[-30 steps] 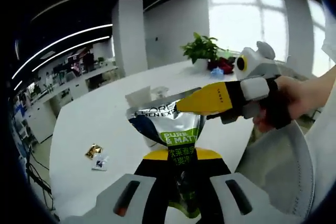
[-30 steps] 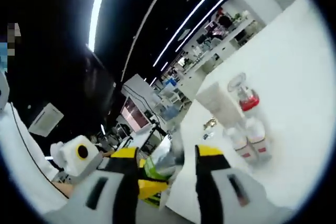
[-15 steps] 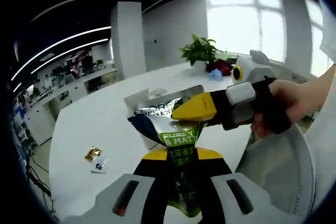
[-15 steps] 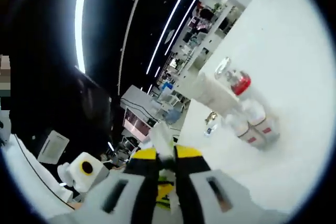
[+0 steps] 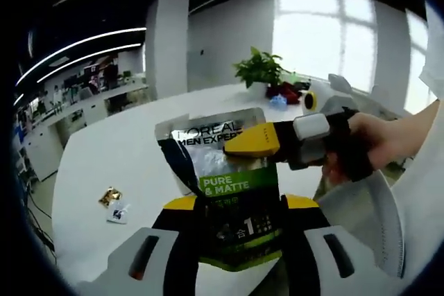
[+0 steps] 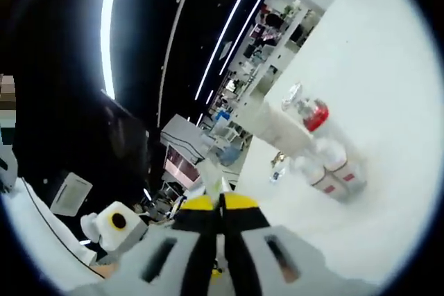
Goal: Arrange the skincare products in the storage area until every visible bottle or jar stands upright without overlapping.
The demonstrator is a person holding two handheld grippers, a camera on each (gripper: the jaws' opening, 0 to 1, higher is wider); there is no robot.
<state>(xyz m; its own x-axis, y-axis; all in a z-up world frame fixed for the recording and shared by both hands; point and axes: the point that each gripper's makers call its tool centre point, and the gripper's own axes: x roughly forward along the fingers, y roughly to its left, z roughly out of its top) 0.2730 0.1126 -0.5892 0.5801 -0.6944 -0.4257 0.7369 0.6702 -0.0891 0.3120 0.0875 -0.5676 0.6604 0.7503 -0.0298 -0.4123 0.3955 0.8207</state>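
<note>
Silver-and-green sachet (image 5: pixel 232 199) reading "L'OREAL MEN EXPERT", "PURE & MATTE", clamped by left hand-held gripper (image 5: pixel 236 206); right hand-held gripper (image 6: pixel 220 202) pinches its top edge. Bottles (image 6: pixel 326 164) stand on white tabletop (image 6: pixel 388 116), far right.

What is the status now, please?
Both grippers shut on the sachet, held above the table. Bottles stand upright, untouched.
</note>
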